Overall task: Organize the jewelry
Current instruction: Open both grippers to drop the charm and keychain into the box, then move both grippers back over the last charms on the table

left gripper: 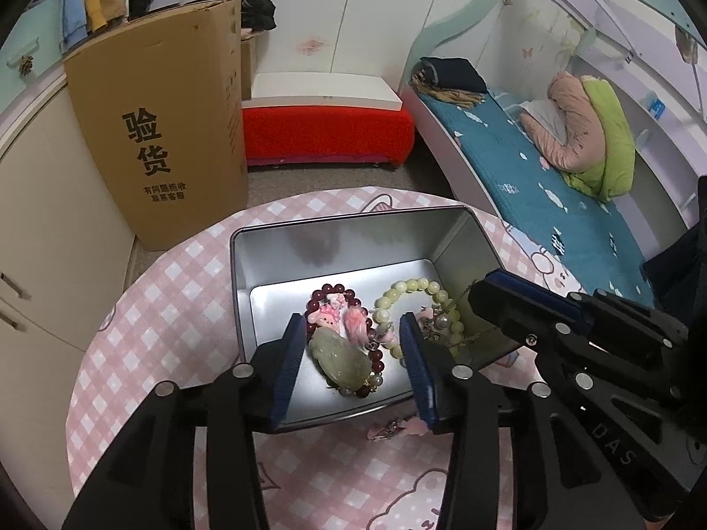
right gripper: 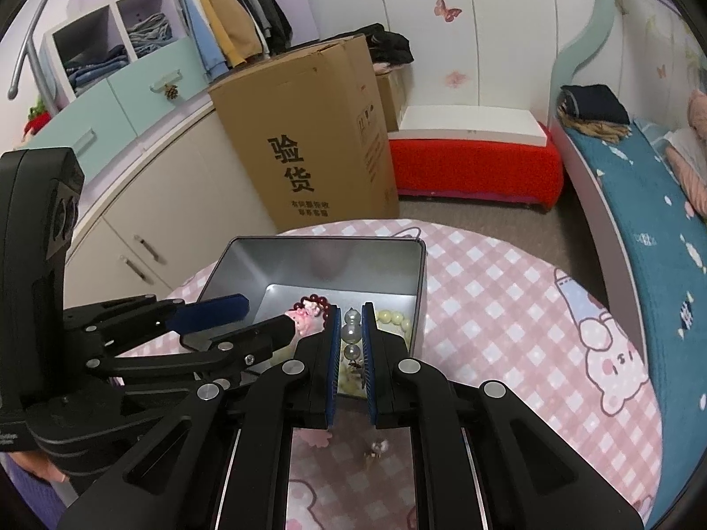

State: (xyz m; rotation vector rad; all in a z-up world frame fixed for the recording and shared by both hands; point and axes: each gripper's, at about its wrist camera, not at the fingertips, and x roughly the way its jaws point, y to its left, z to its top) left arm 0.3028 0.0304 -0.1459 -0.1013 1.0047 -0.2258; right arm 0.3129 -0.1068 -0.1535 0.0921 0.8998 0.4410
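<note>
Right wrist view: right gripper (right gripper: 352, 340) clamps pearl gourd charm (right gripper: 351, 331) over tin box (right gripper: 309, 260), drop-in step; left gripper (left gripper: 353, 353) agape; next likely release w/ care.

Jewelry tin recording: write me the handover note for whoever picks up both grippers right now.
Left gripper: open, fingers lowered into the metal tin, straddling the jade pendant; holding nothing.
Right gripper: shut on a pearl gourd charm piece, held over the tin's near right side.
Already in the tin: dark red bead bracelet with pink charms, pale green bead bracelet, the jade pendant.
Left to do: release the pearl piece into the tin, then collect the small pink charm lying on the pink checked tablecloth just in front of the tin.
</note>
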